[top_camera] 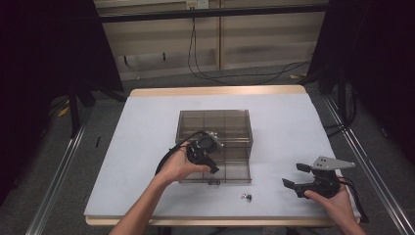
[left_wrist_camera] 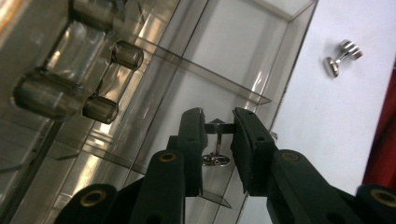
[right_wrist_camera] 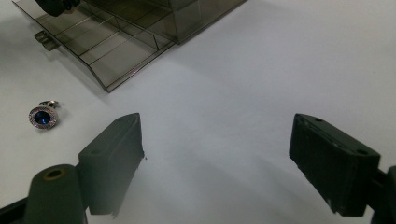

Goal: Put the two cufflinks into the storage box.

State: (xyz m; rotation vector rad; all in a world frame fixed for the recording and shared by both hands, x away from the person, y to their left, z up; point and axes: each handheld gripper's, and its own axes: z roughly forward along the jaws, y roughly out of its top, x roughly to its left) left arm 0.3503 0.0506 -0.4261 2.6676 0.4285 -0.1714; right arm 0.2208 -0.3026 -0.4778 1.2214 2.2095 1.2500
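- My left hand [top_camera: 182, 165] is reaching in from the near edge of the table and holding the left gripper [top_camera: 204, 148] over the near left part of the clear box [top_camera: 215, 128].
- In the left gripper view, that gripper [left_wrist_camera: 219, 133] is pointing down into one of the box's [left_wrist_camera: 243, 51] compartments, and its two black jaws are clamping on a small silver cufflink [left_wrist_camera: 215, 144].
- The cufflink's thin bar is lying across between the jaw tips, and its round end is hanging just below them, over the clear floor of the compartment.
- The box is standing near the middle of the white table [top_camera: 147, 127], with its lid [top_camera: 230, 169] lying open and flat toward me.
- A second cufflink [top_camera: 246, 197] is lying on the table just in front of the open lid, between my two hands; in the right gripper view this second cufflink [right_wrist_camera: 43, 115] is showing a round face with a blue stone, and in the left gripper view it [left_wrist_camera: 343, 57] is resting on the white surface beside the box wall.
- My right hand [top_camera: 327, 195] is resting at the near right of the table, holding the right gripper [top_camera: 299, 176] well apart from the box.
- The right gripper's [right_wrist_camera: 215, 154] jaws are standing wide apart over bare table, with nothing between them.
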